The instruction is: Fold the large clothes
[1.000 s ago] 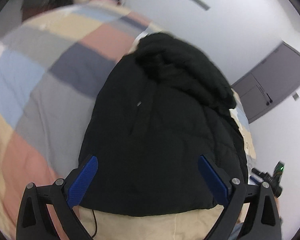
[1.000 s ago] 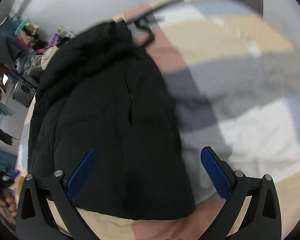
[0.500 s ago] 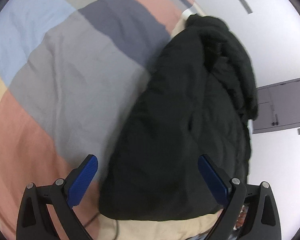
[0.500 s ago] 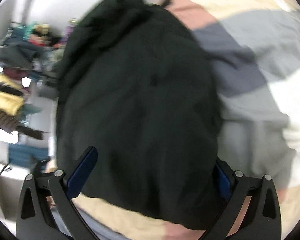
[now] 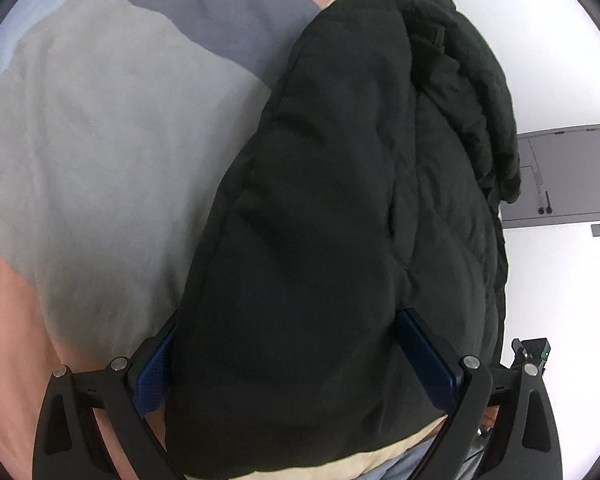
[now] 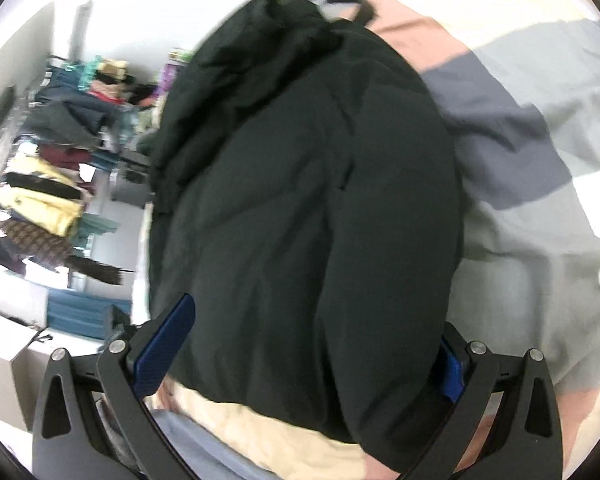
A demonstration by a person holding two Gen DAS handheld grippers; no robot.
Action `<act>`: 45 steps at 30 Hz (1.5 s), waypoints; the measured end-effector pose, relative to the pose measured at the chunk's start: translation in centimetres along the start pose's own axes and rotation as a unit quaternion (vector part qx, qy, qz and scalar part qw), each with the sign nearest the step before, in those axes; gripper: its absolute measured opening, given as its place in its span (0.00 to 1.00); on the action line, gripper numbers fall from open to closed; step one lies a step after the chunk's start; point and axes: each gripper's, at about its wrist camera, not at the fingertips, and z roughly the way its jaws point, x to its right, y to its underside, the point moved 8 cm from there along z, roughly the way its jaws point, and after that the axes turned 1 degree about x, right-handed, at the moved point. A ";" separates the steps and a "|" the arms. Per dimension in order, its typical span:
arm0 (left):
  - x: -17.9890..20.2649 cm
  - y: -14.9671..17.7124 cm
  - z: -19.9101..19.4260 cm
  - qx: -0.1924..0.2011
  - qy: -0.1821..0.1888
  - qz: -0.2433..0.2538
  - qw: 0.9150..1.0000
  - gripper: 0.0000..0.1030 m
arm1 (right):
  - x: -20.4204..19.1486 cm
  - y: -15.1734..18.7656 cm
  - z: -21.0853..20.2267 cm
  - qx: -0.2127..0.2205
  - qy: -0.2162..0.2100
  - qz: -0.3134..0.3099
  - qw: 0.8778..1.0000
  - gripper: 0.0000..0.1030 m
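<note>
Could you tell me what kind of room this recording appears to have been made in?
Most likely a bedroom. The black padded jacket lies on a bed with a patchwork quilt, a rack of hanging clothes stands to one side, and a grey door is set in the white wall.

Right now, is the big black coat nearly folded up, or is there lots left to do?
Partly done, I think. The black puffer jacket already lies in a long, narrow bundle on the patchwork quilt, sides seemingly tucked in. In hand: the left gripper and right gripper each straddle its near end, jaws wide open, nothing pinched yet. Left: probably grasping that end and folding it toward the hood end.
</note>
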 end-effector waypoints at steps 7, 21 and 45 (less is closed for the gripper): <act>2.0 0.0 -0.5 0.008 0.047 0.012 0.999 0.94 | 3.6 1.3 1.9 -0.048 0.103 0.016 0.993 0.99; 2.8 -0.2 0.3 0.005 0.065 0.026 0.998 0.54 | 1.1 0.9 0.7 -0.019 0.062 -0.026 0.998 0.60; 9.2 8.3 -17.3 0.110 0.129 0.100 0.980 0.05 | -7.3 4.5 -15.2 0.093 -0.025 -0.102 0.990 0.15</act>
